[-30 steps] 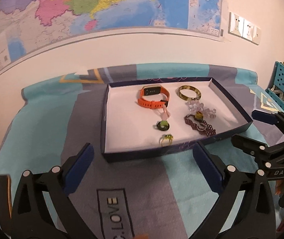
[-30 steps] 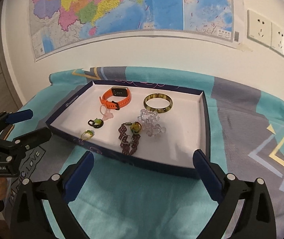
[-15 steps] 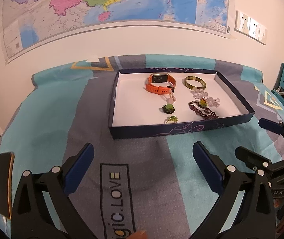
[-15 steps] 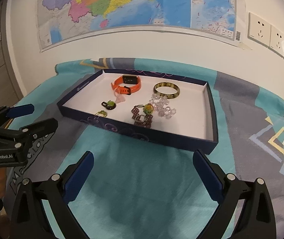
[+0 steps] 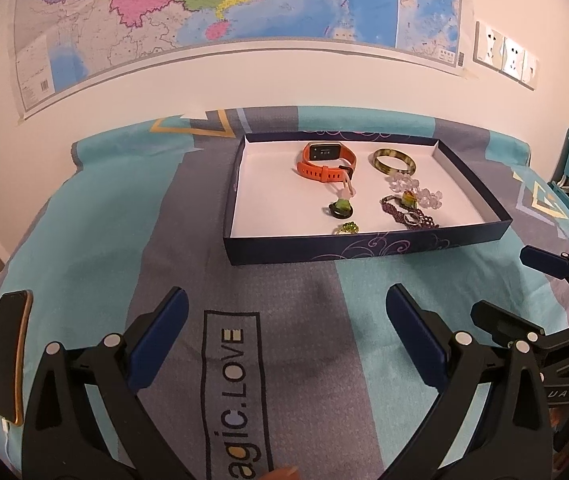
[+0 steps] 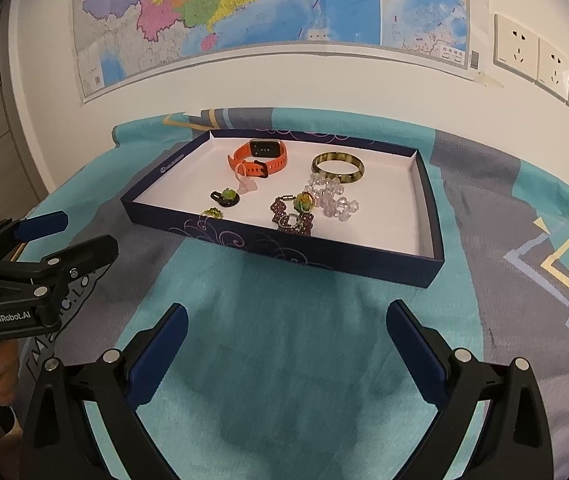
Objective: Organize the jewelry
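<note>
Nearest the left wrist camera, the left gripper (image 5: 286, 312) is hanging with its jaws spread wide, gripping nothing, over the teal and grey tablecloth (image 5: 172, 208). The right gripper (image 6: 286, 328) is doing the same in its own view: fingers wide apart and bare, touching nothing, hovering above the cloth short of the tray. A dark phone (image 5: 7, 356) is lying at the cloth's left edge.

Farther off, the navy tray (image 6: 300, 248) is sitting on the cloth with the jewelry resting on its white floor. A small green ring (image 5: 347, 228) is lying just behind the near wall, a black ring with a green stone (image 5: 340, 208) beyond it, and a maroon beaded bracelet (image 5: 412, 216) to the right. Clear crystal beads (image 6: 334, 198) are lying past that. An orange watch (image 5: 326, 160) and an olive bangle (image 6: 338, 167) are sitting toward the far wall. A map (image 6: 244, 12) is hanging behind.
</note>
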`<state>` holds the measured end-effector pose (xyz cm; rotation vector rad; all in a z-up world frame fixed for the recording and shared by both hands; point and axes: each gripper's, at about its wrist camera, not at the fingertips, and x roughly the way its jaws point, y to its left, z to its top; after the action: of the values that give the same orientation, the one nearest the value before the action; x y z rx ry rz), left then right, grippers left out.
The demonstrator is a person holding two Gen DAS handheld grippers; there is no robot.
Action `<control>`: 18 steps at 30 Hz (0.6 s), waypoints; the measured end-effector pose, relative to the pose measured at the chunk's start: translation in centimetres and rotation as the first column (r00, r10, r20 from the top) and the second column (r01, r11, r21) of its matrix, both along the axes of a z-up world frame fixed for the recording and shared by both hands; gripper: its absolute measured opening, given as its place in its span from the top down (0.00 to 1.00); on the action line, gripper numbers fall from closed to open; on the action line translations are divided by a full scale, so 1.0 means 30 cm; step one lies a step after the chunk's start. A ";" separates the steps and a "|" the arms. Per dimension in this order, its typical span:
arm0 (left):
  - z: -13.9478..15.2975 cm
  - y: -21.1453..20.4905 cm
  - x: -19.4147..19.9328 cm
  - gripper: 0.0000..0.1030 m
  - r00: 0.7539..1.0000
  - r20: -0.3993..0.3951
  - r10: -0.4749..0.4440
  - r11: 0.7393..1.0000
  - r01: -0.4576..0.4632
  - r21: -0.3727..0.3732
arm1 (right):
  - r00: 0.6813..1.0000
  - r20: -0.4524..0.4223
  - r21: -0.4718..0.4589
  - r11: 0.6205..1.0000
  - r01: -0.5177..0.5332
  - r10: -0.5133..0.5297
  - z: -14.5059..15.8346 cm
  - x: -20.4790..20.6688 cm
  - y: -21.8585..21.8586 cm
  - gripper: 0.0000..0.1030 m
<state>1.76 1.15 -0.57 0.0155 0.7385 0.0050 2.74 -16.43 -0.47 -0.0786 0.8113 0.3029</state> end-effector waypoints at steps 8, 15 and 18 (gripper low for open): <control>-0.002 0.001 0.001 0.05 1.000 -0.001 0.003 1.000 -0.003 0.001 | 1.000 -0.008 0.006 1.000 0.009 -0.009 -0.005 -0.003 -0.004 0.07; -0.006 0.007 -0.001 0.05 1.000 -0.001 0.010 1.000 -0.010 -0.003 | 1.000 -0.016 0.006 1.000 0.010 -0.010 -0.012 -0.003 -0.003 0.07; -0.007 0.008 -0.001 0.05 1.000 -0.001 0.009 1.000 -0.009 -0.004 | 1.000 -0.020 0.006 1.000 0.013 -0.013 -0.015 -0.003 -0.004 0.07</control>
<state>1.74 1.39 -0.76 0.0086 0.7397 0.0126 2.66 -16.56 -0.92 -0.0648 0.8301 0.2945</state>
